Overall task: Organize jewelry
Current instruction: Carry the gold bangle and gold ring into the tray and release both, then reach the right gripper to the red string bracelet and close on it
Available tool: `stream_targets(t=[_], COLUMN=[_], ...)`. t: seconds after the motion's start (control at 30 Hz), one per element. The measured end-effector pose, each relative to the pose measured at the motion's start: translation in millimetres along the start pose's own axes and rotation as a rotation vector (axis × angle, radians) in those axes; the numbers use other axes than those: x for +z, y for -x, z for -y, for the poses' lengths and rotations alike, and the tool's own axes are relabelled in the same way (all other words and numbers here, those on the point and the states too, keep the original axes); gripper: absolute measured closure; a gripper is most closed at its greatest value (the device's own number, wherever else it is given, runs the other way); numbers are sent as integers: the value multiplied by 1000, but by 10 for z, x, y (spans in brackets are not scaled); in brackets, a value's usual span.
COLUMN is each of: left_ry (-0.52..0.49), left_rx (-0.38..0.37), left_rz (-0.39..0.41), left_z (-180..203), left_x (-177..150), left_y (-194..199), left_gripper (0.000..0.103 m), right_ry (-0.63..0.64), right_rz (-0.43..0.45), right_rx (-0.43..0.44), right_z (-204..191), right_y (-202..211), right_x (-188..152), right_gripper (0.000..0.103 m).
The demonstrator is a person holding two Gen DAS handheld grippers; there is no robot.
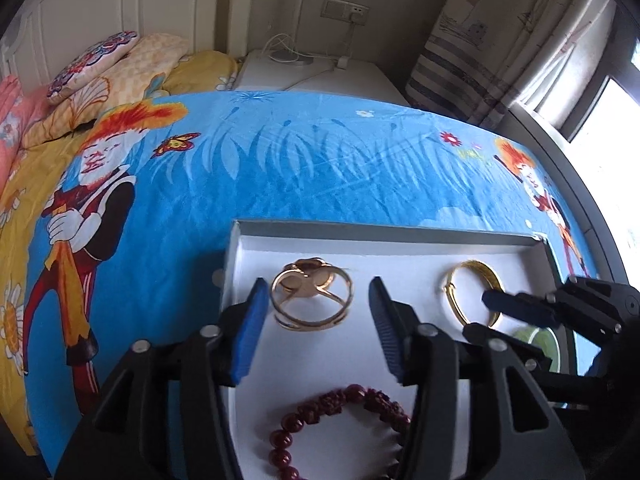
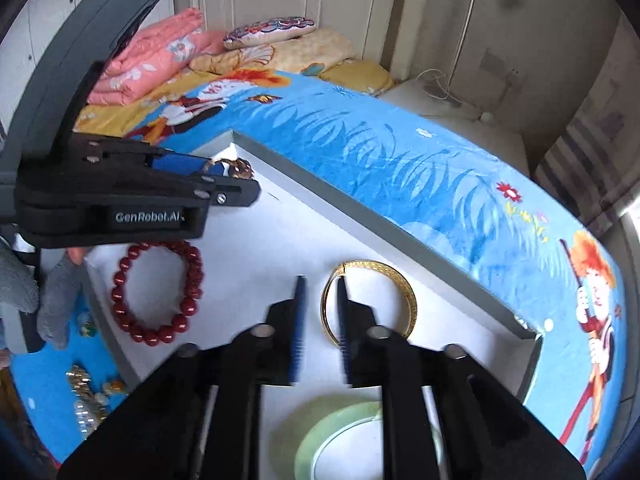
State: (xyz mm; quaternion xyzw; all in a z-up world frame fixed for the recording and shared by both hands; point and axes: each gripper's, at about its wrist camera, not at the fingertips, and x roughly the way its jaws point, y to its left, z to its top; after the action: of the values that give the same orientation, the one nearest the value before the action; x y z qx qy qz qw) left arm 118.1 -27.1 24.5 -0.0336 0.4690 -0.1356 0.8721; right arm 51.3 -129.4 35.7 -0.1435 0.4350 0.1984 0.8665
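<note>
A white tray [image 1: 400, 258] lies on the blue bed cover. In it are a rose-gold bangle [image 1: 312, 300], a yellow gold bangle [image 1: 472, 296], a dark red bead bracelet [image 1: 340, 420] and a pale green jade bangle [image 2: 340, 436]. My left gripper [image 1: 318, 308] is open, its blue pads on either side of the rose-gold bangle. My right gripper [image 2: 320, 312] is open with a narrow gap beside the gold bangle's [image 2: 370, 300] left rim, holding nothing. The red bracelet [image 2: 158, 292] lies to its left.
Several loose jewelry pieces [image 2: 88, 392] lie on the blue cover left of the tray. Pillows [image 1: 100, 76] and a folded pink quilt [image 2: 152, 56] sit at the headboard. A white nightstand [image 1: 320, 76] stands beyond the bed. A gloved hand [image 2: 36, 292] holds the left gripper.
</note>
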Motion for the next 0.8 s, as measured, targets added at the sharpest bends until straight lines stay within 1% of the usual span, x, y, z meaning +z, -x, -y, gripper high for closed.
stream_targets(t=[0.03,0.07,0.1,0.13,0.27,0.33,0.37,0.43,0.5,0.57,0.67,0.8], left_ry=[-10,-16,-20,-23,-41,-56,-62,-74,-63,-28,31,69], left_rx=[2,4,6,8,-20,-20,-14,-6,-7,3,17,21], left_rz=[7,13,19,35,70,107,123,165,201,240,280,289], left_z=[18,37,54,66,89,97,95,80,32,-50,-175,-305], left_x=[-12,-23,-34,-58,-176,-305,-362,-535,-690,-874,-1126,-1448], left_y=[32,58,85,139,328,484,544,714,863,1026,1240,1414], left_gripper=[45,41,32,29,28,23,19,14,7,3,3,3], right_ry=[-8,-17,-23,-31,-38,-37,-40,-46,-53,-63,-89,-120], right_rz=[5,14,21,29,82,114,135,175,201,213,211,197], right_rx=[5,7,12,20,39,47,56,82,96,121,145,183], right_z=[13,31,39,50,67,59,48,18,-26,-79,-144,-279], right_y=[23,60,92,133,379,539,638,837,977,1084,1157,1190], right_x=[-8,-21,-30,-44,-122,-190,-252,-419,-586,-774,-1057,-1391], right_gripper=[73,72,72,72,72,71,70,62,57,57,57,57])
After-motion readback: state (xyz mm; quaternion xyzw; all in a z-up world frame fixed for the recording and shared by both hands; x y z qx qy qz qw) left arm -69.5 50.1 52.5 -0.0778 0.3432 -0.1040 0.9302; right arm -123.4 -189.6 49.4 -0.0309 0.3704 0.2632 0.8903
